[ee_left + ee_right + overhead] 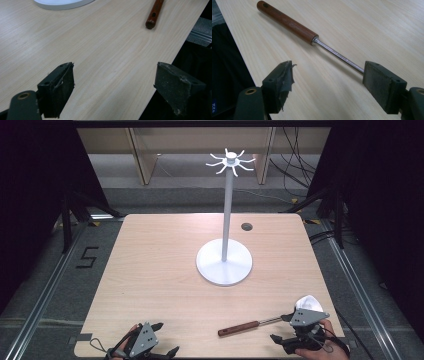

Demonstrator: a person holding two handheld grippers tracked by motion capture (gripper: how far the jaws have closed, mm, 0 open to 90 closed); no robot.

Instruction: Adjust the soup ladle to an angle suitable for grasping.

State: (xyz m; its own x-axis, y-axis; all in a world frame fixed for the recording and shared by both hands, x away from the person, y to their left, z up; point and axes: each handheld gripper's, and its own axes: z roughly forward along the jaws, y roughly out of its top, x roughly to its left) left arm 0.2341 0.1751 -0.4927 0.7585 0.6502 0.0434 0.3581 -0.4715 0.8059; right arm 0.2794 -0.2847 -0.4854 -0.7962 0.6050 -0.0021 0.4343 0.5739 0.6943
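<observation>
We saw a pale wooden table (150, 270) with a white stand (224, 262) set a little beyond its middle: a round base, a thin upright pole and a ring of curved hooks at the top. A small dark grommet (246, 226) sat in the tabletop behind the stand, to its right.

Near the front right edge lay a utensil (245, 326) with a red-brown wooden handle and a thin metal shaft, flat on the wood, the handle pointing left toward the middle of the front edge. Its white head (306, 301) showed just past the right gripper (286, 327).

We found the right gripper low at the front right corner, held in a hand (320, 342). Its jaws stood wide apart and empty; in the right gripper view the metal shaft ran behind the right-hand jaw, and we could not tell whether it touched.

The left gripper (165, 340) hung at the front left edge, jaws wide, nothing between them. In the left gripper view, the handle's end lay well ahead.
</observation>
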